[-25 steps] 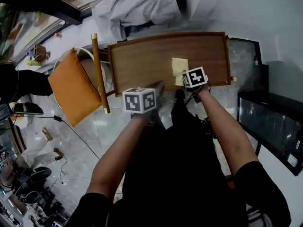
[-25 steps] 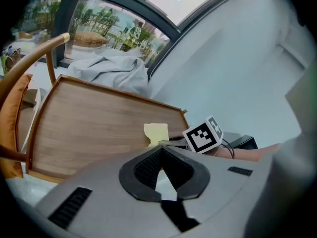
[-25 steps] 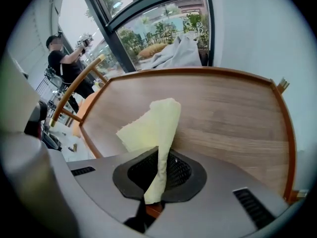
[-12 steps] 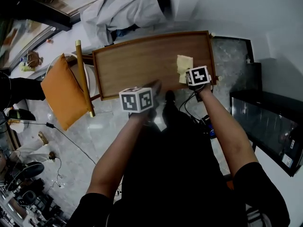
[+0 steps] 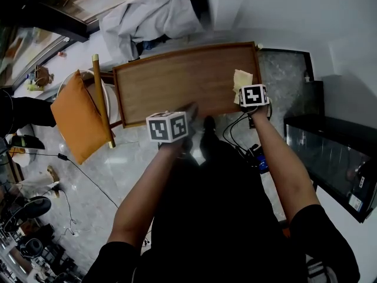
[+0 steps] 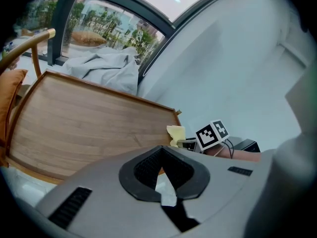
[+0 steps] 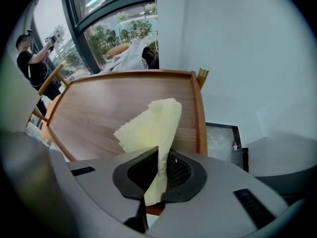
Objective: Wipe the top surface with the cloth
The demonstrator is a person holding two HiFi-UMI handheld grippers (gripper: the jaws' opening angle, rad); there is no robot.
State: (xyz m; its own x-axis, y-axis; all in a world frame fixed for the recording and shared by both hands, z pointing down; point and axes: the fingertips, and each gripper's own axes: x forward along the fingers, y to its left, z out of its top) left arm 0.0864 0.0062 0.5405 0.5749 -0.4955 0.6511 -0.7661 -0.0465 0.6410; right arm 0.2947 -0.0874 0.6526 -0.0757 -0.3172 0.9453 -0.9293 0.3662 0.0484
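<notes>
So the yellow cloth (image 7: 148,128) is pinched right in the right gripper (image 7: 159,175). The jaws are clamped down on its near edge, and the rest fans up and away toward 12 o'clock over the wood. In the head view the cloth (image 5: 240,81) pokes out at about 11 o'clock from the right gripper (image 5: 246,90), right at the 3 o'clock end of the wooden table top (image 5: 177,84), just beside the raised rim there. Its far part looks like it's resting on the wood, but from these angles I can't really swear to it.

The left gripper (image 6: 163,175) has its jaws closed with nothing in them. It hangs off the 6 o'clock edge of the table top (image 6: 74,118), well apart from the cloth. In the head view the left gripper (image 5: 189,114) sits around the middle of that near edge.

Compared with a second ago, the cloth was sitting more toward the middle-right of the surface. Half a second ago it was further along, and now it's all the way over at the 3 o'clock end, with the right gripper gone along with it. The left gripper hasn't really budged from the near edge.

An orange cushion (image 5: 73,114) sits on a chair out at 9 o'clock from the table, and there's a heap of pale fabric (image 5: 150,10) past its 12 o'clock side.
</notes>
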